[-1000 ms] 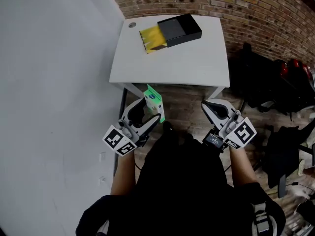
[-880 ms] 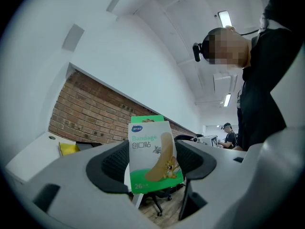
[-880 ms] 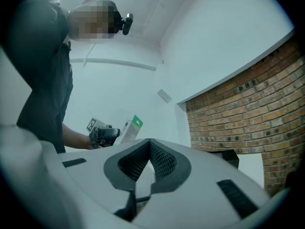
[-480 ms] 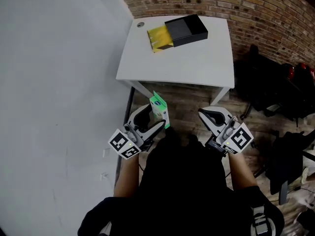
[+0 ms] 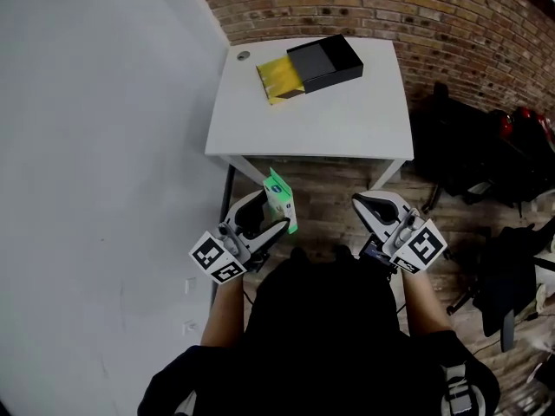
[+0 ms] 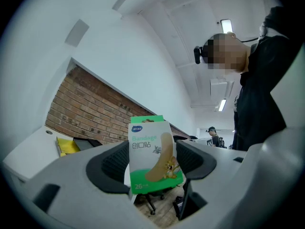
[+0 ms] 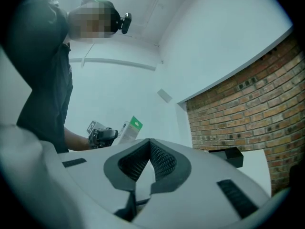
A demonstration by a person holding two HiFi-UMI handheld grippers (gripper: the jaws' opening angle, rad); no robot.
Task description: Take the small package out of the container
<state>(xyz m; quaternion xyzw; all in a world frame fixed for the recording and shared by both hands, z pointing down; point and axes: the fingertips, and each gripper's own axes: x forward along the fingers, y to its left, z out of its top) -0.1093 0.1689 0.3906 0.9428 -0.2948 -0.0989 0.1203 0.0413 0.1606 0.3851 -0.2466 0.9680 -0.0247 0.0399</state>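
Note:
The small package [image 5: 280, 199], a green-and-white bandage box, stands upright between the jaws of my left gripper [image 5: 269, 208], which is shut on it in front of the person's body, short of the table. In the left gripper view the package [image 6: 153, 156] fills the gap between the pads. The container [image 5: 325, 61], a black box with its yellow drawer [image 5: 279, 79] pulled out, lies at the far side of the white table [image 5: 329, 128]. My right gripper [image 5: 362, 204] is shut and empty, level with the left one; its view shows the package [image 7: 129, 129] off to its left.
A white wall runs along the left and a brick wall [image 5: 416, 16] stands behind the table. Black bags and chairs [image 5: 486, 163] crowd the wooden floor at the right. A small round grommet [image 5: 244, 55] sits at the table's far left corner.
The head view has shifted a little, so the table sits slightly further right. The left gripper still holds the package at the same place. The right gripper has drifted slightly.

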